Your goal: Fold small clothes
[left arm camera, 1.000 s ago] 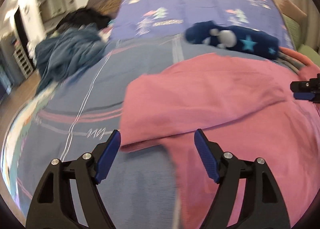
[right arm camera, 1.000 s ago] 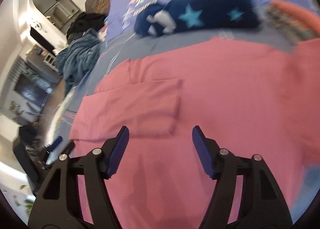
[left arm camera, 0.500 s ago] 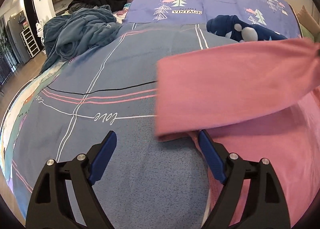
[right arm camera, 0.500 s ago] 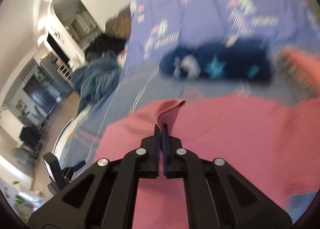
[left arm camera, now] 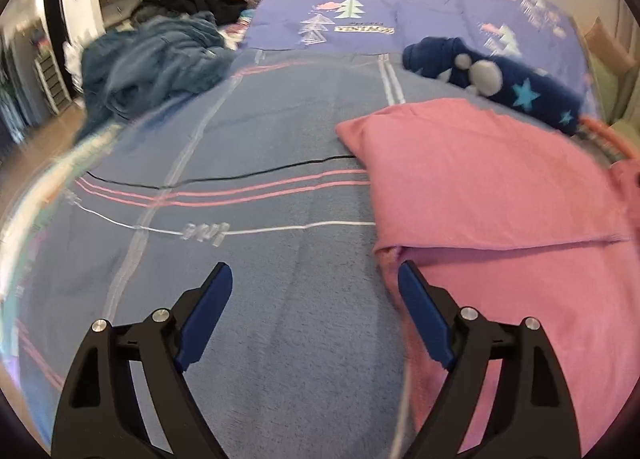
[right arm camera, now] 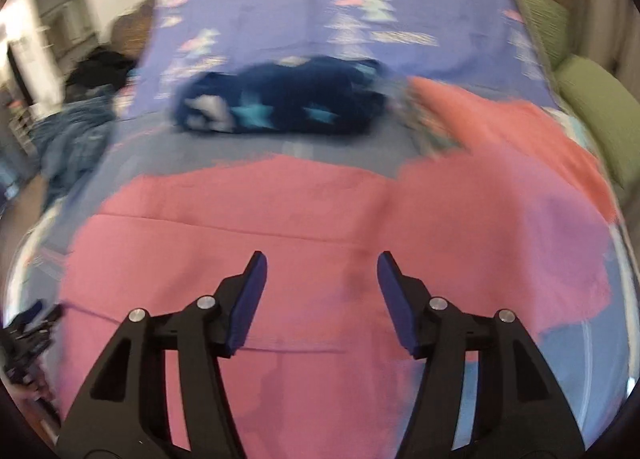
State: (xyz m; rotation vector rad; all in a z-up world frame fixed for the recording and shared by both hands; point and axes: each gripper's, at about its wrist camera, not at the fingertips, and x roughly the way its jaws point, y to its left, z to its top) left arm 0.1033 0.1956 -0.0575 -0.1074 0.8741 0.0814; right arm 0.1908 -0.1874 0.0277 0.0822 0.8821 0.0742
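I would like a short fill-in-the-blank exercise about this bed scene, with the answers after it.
1. The garment being folded is ____ in colour.
2. Both the left tongs and the right tongs are ____.
3. The dark blue plush item carries light blue ____.
4. The left tongs hover over the grey ____.

Answers: pink; open; stars; blanket
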